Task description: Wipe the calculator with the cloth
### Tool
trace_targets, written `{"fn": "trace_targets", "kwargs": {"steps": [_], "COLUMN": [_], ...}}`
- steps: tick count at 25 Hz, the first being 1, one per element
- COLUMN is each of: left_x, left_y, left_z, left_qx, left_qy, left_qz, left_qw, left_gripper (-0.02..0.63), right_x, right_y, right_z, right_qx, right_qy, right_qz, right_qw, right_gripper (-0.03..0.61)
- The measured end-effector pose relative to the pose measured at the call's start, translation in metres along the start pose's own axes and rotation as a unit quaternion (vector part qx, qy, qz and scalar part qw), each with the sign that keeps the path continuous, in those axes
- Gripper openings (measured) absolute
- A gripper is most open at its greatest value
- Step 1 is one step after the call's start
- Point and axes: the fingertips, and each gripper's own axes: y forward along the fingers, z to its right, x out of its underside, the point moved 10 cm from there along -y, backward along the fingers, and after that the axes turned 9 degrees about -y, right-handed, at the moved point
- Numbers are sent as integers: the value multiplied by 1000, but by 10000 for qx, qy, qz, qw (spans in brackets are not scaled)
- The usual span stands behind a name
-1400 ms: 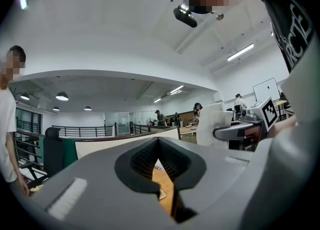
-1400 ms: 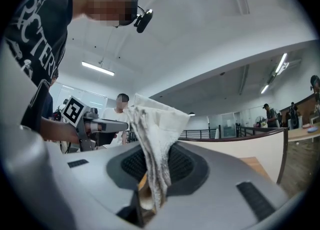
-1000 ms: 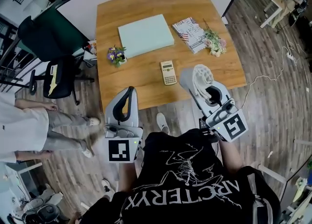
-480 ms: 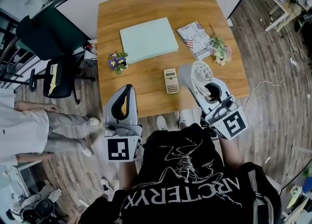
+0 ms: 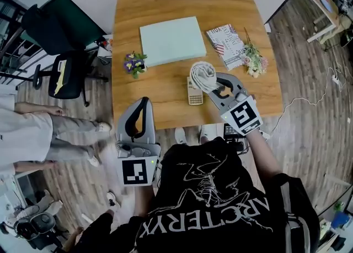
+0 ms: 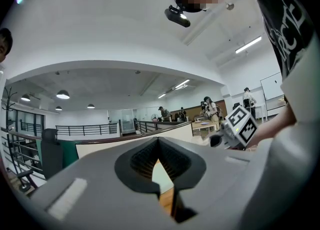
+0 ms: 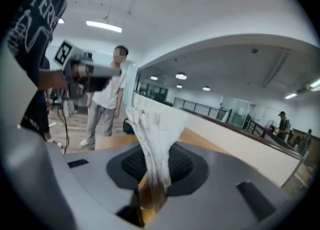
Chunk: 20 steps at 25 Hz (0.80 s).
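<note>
Head view | R tool [image 5: 213, 85] clamped on cloth [image 5: 202, 75] over calculator [image 5: 193, 98] | L tool [image 5: 144, 103] closed, empty

Grey left gripper [image 5: 144, 103] held close to the torso, jaws together, empty; grey right gripper [image 5: 214, 84], arm extended forward, pinches a crumpled white cloth [image 5: 202, 75].

"ARC'TERYX" on black shirt [image 5: 220, 213] (upside down)

I list: calculator [image 5: 193, 96], beige, flat on the counter [image 5: 160, 95], far end hidden under cloth [image 5: 203, 75]. Cloth white, bunched, pinched in my right gripper [image 5: 212, 84].
</note>
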Motion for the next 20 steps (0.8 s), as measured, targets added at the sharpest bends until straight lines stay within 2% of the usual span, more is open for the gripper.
{"fn": "trace_targets", "kwargs": {"steps": [2, 5, 8, 11, 15, 20], "left_x": [2, 2, 0, 0, 1, -1], "left_y": [-8, -20, -34, -45, -52, -50], "left_z": [-2, -9, -15, -18, -19, -18], "left_qx": [-127, -342, -543, -739, -885, -807], "left_qy": [-12, 51, 161, 126, 160, 102], "left_qz": [-42, -3, 118, 95, 15, 90], "left_qw": [9999, 9994, 9983, 9971, 9959, 9966], "left_gripper": [9, 9, 9, 9, 9, 9], "right_x": [23, 62, 103, 141, 170, 177], "right_y": [33, 81, 124, 162, 192, 213], "right_z": [0, -3, -12, -24, -36, -45], "right_qx": [-380, -862, -1380, -1828, -2072, -2172], "right_qy": [-331, -776, -1189, -1670, -2114, -2410], "right_qz": [-538, -1359, -2113, -2747, -3216, -3475], "right_qw": [9973, 9839, 9603, 9291, 8994, 8797], "right_gripper": [89, 89, 89, 89, 89, 89]}}
